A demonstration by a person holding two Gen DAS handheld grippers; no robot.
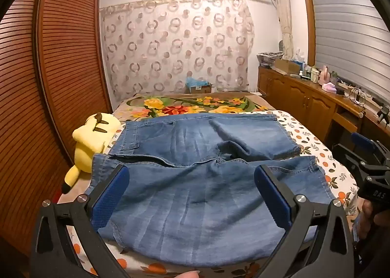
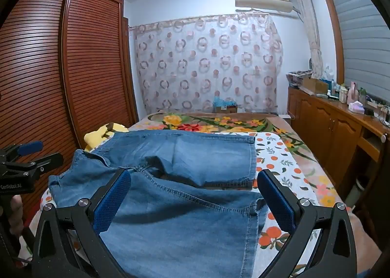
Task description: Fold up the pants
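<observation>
While both hand-held grippers point(image 1: 191, 190) point(image 2: 194, 195) gape empty, pants point(image 1: 195, 180) hide the toy's point(image 1: 91, 141) side.

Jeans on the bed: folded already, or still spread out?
Partly folded: the jeans lie on the bed with one leg doubled back across the seat.

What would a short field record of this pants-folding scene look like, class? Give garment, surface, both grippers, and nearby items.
garment: blue denim pants, spread out, the far leg doubled back on itself
surface: bed with an orange-and-leaf print sheet, floral blanket beyond
left gripper: open, jaws wide above the near denim, nothing held
right gripper: open, jaws wide above the near leg, nothing held
nearby: yellow plush toy left of the pants; wooden wardrobe; cluttered sideboard on the right
</observation>
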